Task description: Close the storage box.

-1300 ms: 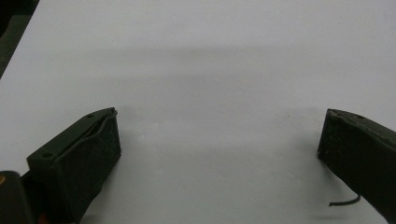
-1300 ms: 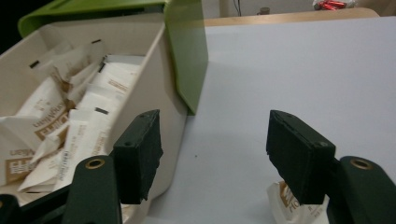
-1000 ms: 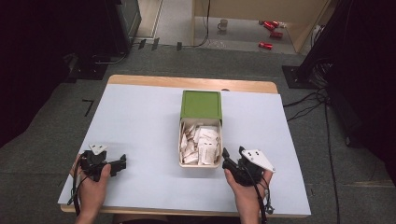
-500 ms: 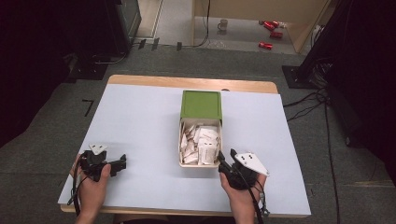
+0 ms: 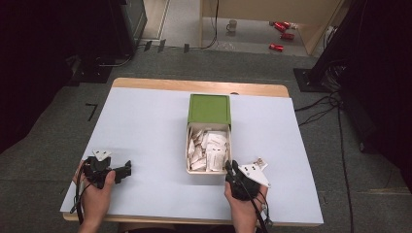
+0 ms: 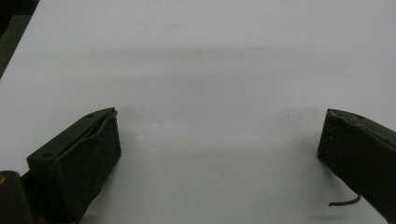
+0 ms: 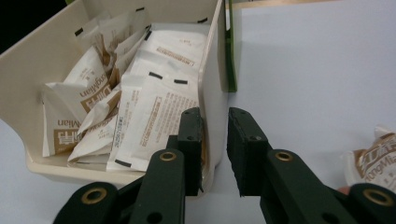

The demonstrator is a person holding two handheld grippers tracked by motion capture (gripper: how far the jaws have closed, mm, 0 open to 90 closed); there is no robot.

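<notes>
A cream box (image 5: 187,145) full of white and brown sachets (image 5: 210,148) stands mid-table, its green lid (image 5: 209,109) lying behind it. My right gripper (image 5: 231,167) is at the box's near right corner. In the right gripper view its jaws have just been closing astride the box's right wall (image 7: 212,84), one jaw inside against the sachets (image 7: 154,112), the other outside, and the wall fills the gap of the right gripper (image 7: 215,140). My left gripper (image 5: 127,170) rests at the front left. The left gripper (image 6: 219,140) is wide open over bare table.
One loose sachet (image 7: 373,158) lies on the table just right of my right hand, also seen beside the grey plate as a sachet (image 5: 261,162). The white table (image 5: 145,121) ends at a wooden back edge. Cables, cans and a mug lie on the floor beyond.
My right hand has slid left and down to the box's near right corner, and its jaws have narrowed onto the wall. The left hand has stayed put.
</notes>
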